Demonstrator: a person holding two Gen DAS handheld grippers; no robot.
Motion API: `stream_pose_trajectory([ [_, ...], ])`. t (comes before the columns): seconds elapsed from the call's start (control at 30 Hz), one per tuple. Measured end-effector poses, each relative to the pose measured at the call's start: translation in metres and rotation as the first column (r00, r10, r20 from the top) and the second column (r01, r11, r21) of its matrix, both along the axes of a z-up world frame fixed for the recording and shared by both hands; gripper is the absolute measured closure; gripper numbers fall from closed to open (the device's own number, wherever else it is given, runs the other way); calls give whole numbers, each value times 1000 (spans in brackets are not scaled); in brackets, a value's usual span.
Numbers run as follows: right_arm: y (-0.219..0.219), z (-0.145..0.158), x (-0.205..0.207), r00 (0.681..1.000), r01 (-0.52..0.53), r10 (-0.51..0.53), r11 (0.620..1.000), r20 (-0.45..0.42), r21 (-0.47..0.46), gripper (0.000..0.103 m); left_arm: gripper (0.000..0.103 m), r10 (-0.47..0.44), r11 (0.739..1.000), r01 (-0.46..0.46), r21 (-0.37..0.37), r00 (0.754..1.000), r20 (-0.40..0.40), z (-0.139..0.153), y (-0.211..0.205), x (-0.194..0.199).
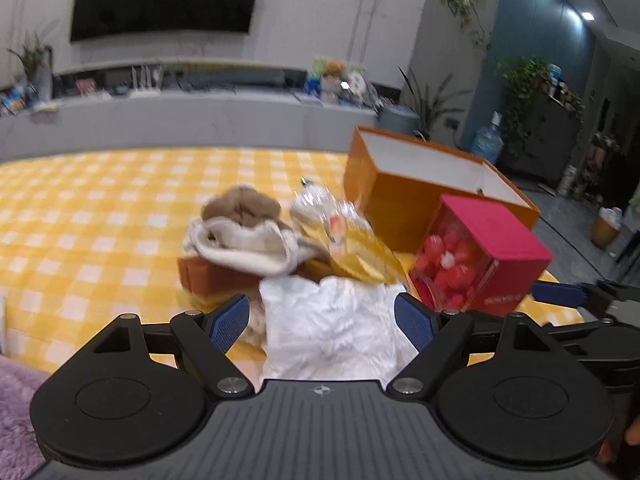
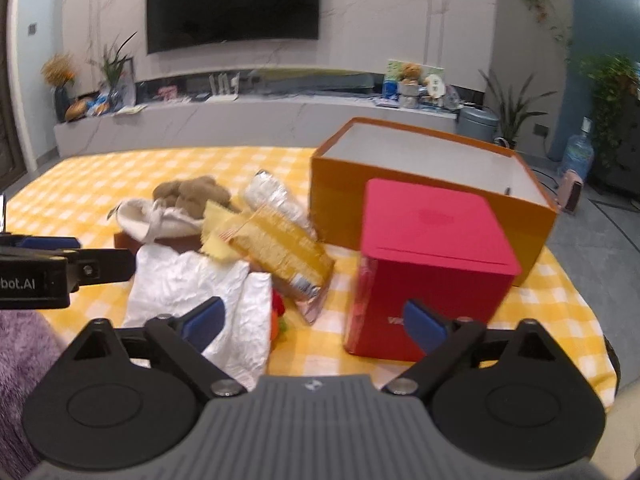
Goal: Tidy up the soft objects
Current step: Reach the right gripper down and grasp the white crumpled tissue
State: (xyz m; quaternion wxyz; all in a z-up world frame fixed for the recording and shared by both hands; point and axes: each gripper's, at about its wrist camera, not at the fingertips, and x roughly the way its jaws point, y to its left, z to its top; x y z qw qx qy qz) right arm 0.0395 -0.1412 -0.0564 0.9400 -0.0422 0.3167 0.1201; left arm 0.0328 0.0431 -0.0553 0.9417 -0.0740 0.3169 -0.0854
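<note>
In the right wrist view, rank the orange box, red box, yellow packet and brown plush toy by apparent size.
1. orange box
2. red box, nearer the camera, so its true size is unsure
3. yellow packet
4. brown plush toy

a home living room. a big dark tv [image 2: 233, 4] hangs on a marble-look wall above a long low media shelf [image 2: 256, 120]. houseplants [image 2: 514, 106] and a water jug [image 2: 578, 156] stand nearby.

Each claw [image 1: 322, 316] [image 2: 314, 322] is black plastic: two round discs flanking a ribbed grey centre plate with a small compass-like mark, silver screws at the linkage pivots, and blue textured pads [image 1: 228, 322] on the fingers. White lettering ending "bot.AI" marks the left claw's side.
</note>
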Motion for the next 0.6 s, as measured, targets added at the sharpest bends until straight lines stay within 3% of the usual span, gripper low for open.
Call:
stream_pose_trajectory([
  [0.1,9,-7,6,998,-47,47,999,-35,22,10,7,-15,1000,15,0,999,-46,-6,6,4],
  [0.3,34,-22,22,984,-130,134,991,-118,40,10,21,20,1000,-21,-14,994,-107,-15,21,13],
  [0.4,48,-29,32,977,-144,152,988,-147,60,3,24,39,999,-40,-12,992,-120,-20,26,16],
  [0.5,64,-39,41,972,-154,162,986,-173,58,3,25,85,996,-88,-23,988,-126,-23,34,18],
  [0.6,73,-46,47,968,-110,134,987,-214,119,3,25,132,991,-135,-19,984,-121,-24,42,19],
])
